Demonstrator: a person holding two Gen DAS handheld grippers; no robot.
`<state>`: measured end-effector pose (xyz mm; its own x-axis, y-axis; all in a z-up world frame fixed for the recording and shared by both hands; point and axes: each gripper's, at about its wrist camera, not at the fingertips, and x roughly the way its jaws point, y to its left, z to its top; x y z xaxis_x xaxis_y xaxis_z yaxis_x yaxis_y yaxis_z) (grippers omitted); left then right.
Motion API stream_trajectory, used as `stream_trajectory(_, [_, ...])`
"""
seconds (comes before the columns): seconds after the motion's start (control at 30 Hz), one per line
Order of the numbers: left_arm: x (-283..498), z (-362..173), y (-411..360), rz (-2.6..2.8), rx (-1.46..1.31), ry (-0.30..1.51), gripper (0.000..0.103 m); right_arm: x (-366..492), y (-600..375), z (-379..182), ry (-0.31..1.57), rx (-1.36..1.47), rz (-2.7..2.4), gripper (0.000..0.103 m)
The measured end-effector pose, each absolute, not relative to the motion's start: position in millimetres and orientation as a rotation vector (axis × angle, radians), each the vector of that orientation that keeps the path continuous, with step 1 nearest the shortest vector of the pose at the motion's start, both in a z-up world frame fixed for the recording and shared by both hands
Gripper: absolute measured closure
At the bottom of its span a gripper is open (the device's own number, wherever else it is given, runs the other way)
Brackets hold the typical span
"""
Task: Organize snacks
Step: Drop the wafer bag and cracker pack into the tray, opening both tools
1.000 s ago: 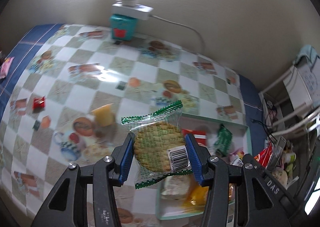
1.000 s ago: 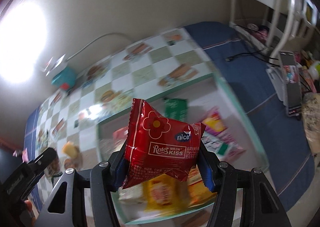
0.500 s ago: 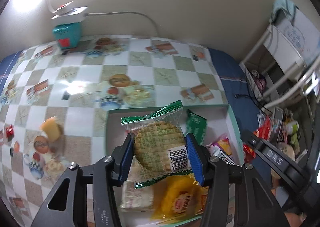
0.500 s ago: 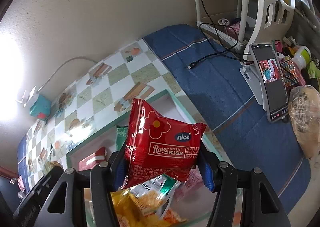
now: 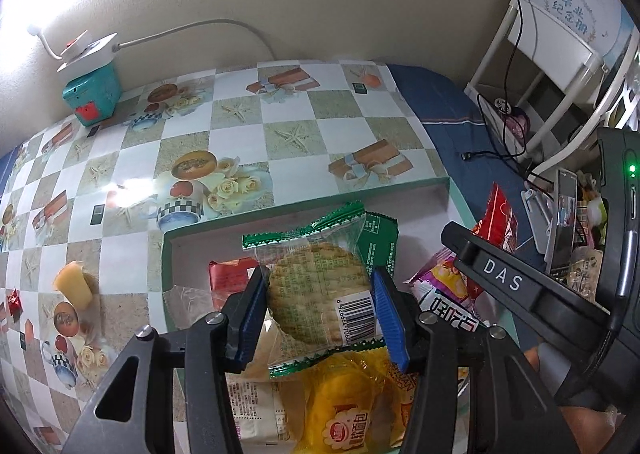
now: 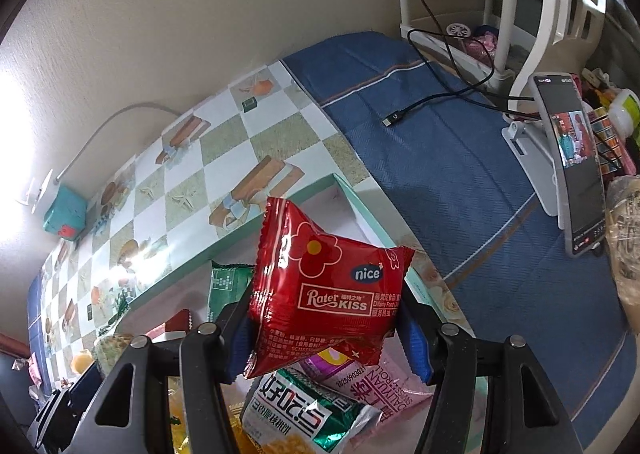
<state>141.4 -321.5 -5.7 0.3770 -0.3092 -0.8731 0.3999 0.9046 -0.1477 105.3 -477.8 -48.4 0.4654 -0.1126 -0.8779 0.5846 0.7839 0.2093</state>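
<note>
Snacks are in both my grips right now, and the box [image 5: 304, 210] sits directly below each of them, so the drop is straight down.

Left gripper [image 5: 320, 314]: my blue fingers [image 5: 252, 318] are clamped on the sides of a round cracker in a clear wrapper with green crimped ends [image 5: 316, 290]. Its flat face is turned toward the camera, barcode at the lower right, crimped ends pointing up and down. It hangs in the air above the box's contents, touching nothing but my fingers as far as I can tell. Under it lie a yellow packet [image 5: 352, 414] and a pale packet [image 5: 252, 406]; a red packet [image 5: 230, 274] and a green sachet [image 5: 378, 238] lie toward the far wall.

Right gripper [image 6: 328, 334]: fingers closed tight on a puffy red Rater Kiss packet [image 6: 324, 290], long side across the fingers, tilted a little. Below it in the box are a green-and-white bag [image 6: 304, 422] and a pink packet [image 6: 380, 386].

Both hands are over the same box, left over its near left part, right over the near right, and the right one shows up close beside me in the left view. Looks to me like releasing is the step in hand. Outside the box, a yellow piece [image 5: 74, 284] and a small red candy [image 5: 14, 300] are on the checkered bench [image 5: 248, 126], on my left side.
</note>
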Motion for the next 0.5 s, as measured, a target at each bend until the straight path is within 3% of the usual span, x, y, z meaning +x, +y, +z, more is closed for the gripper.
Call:
stream_trajectory(0.13, [142,-9,-322,-0.456,0.088,1.111,0.048,107,-477,-51,1.015,0.529,-0.45,0.034])
stream_trajectory(0.2, [142,-9,-321,-0.466,0.078,1.116,0.037,108,-477,-54,1.026,0.533,-0.45,0.033])
stream_trajectory(0.37, [143,-7,-319,-0.464,0.071,1.122,0.034,108,-478,-57,1.042,0.551,-0.442,0.03])
stream_trajectory(0.5, [145,-4,-312,-0.453,0.058,1.126,0.029,108,-476,-56,1.044,0.552,-0.439,0.02])
